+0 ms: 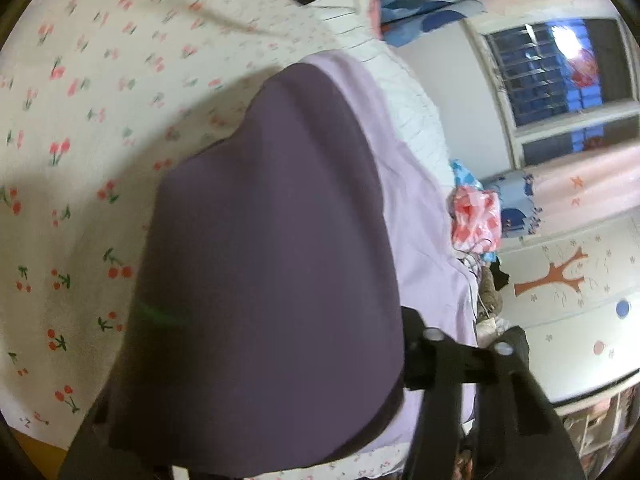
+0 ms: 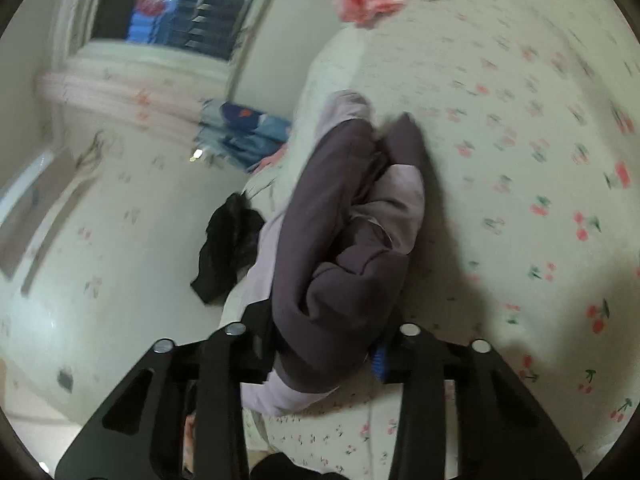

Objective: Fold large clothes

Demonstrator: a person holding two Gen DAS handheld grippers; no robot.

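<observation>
The right gripper (image 2: 326, 350) pinches the bunched purple garment (image 2: 340, 240) between its fingers above the cherry-print bed (image 2: 520, 160). In the left wrist view the cloth drapes over the left gripper (image 1: 280, 392); whether its fingers grip is hidden.

A cherry-print sheet (image 1: 80, 160) covered the bed. Beyond its edge stood a barred window (image 1: 560, 76), dark outside, with pink curtains (image 1: 580, 196) beside it. A tree decal (image 1: 556, 276) marked the pale wall.
</observation>
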